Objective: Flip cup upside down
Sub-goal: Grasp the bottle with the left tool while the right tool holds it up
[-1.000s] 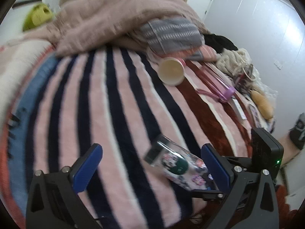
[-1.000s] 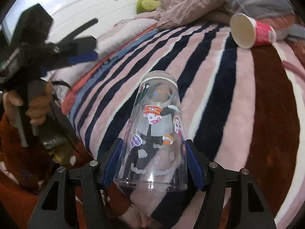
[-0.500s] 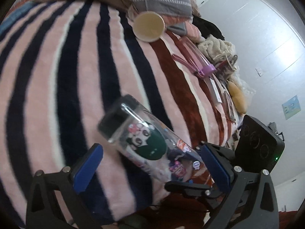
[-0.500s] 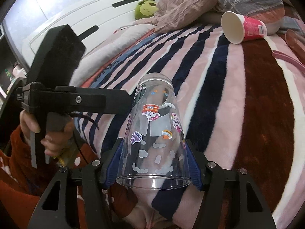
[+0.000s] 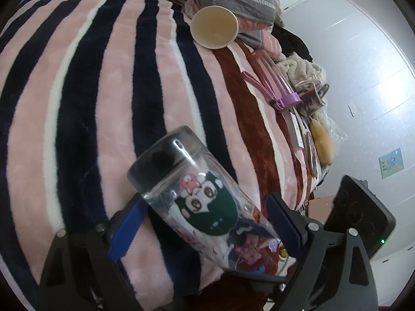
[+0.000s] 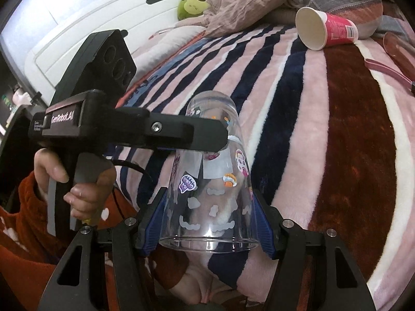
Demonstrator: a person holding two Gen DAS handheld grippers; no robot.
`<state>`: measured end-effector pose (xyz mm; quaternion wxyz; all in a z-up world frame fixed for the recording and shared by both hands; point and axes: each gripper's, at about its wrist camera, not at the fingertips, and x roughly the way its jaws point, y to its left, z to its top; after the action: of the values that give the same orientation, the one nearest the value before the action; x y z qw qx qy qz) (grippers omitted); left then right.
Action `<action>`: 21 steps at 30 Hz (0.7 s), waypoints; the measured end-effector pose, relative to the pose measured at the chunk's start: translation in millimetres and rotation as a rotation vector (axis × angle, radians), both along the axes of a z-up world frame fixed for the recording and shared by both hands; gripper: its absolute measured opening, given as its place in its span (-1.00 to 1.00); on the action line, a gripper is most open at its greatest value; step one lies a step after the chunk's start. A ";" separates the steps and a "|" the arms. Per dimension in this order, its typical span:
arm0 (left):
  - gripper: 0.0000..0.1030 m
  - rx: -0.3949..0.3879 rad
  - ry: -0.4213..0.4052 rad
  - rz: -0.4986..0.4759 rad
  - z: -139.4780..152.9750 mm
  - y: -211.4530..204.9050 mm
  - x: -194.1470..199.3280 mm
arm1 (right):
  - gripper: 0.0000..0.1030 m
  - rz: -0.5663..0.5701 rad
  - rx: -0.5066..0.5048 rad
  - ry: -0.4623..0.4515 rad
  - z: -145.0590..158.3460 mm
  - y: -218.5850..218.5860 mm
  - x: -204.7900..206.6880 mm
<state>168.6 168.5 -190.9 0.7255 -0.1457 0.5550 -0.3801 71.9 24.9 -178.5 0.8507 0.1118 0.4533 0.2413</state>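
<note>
A clear plastic cup with cartoon stickers [image 6: 211, 189] is held above the striped blanket, rim toward my right wrist camera and base pointing away. My right gripper [image 6: 207, 223] is shut on the cup near its rim. In the left wrist view the cup [image 5: 197, 197] lies slanted between the blue pads of my left gripper [image 5: 205, 223]. Its jaws stand partly closed around the cup's middle, the left pad touching the wall and the right pad very near it. The left gripper's finger [image 6: 181, 132] crosses the cup in the right wrist view.
A pink paper cup [image 6: 324, 29] lies on its side at the far end of the striped blanket [image 6: 350, 129], also in the left wrist view [image 5: 214, 27]. Pillows and a crumpled quilt [image 6: 246, 0] lie behind it. A purple-handled item [image 5: 275, 85] and clutter lie at the bed's right edge.
My left gripper moved in from the left and narrowed its jaws around the cup's middle. My right gripper kept hold of the cup near the rim.
</note>
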 end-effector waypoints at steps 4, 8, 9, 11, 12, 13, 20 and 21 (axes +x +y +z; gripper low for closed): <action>0.59 0.006 0.001 0.039 -2.1 0.5 5.4 | 0.13 -0.015 -0.042 0.007 4.8 7.2 0.1; 0.58 -0.024 -0.009 0.059 2.4 5.1 14.0 | 0.13 -0.030 -0.061 0.004 11.1 9.4 7.4; 0.58 -0.029 -0.018 0.065 5.2 6.6 19.0 | 0.13 -0.030 -0.065 0.001 13.1 9.5 10.2; 0.57 -0.029 -0.045 0.075 12.1 8.7 29.7 | 0.13 -0.023 -0.077 -0.006 17.9 11.4 20.7; 0.57 -0.026 -0.058 0.081 15.6 11.3 34.8 | 0.13 -0.014 -0.078 -0.009 20.3 12.8 28.3; 0.57 -0.020 -0.074 0.087 20.5 14.6 40.9 | 0.13 -0.002 -0.076 -0.013 22.6 14.3 36.6; 0.40 0.028 -0.054 0.101 12.7 31.4 79.6 | 0.37 0.162 0.108 0.128 13.9 23.8 101.8; 0.36 0.032 -0.051 0.097 9.3 32.7 82.9 | 0.40 0.176 0.130 0.161 9.7 25.5 111.3</action>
<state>251.6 201.2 -181.6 0.7591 -0.1512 0.5347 -0.3392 183.2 50.4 -168.8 0.7781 0.1456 0.5116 0.3342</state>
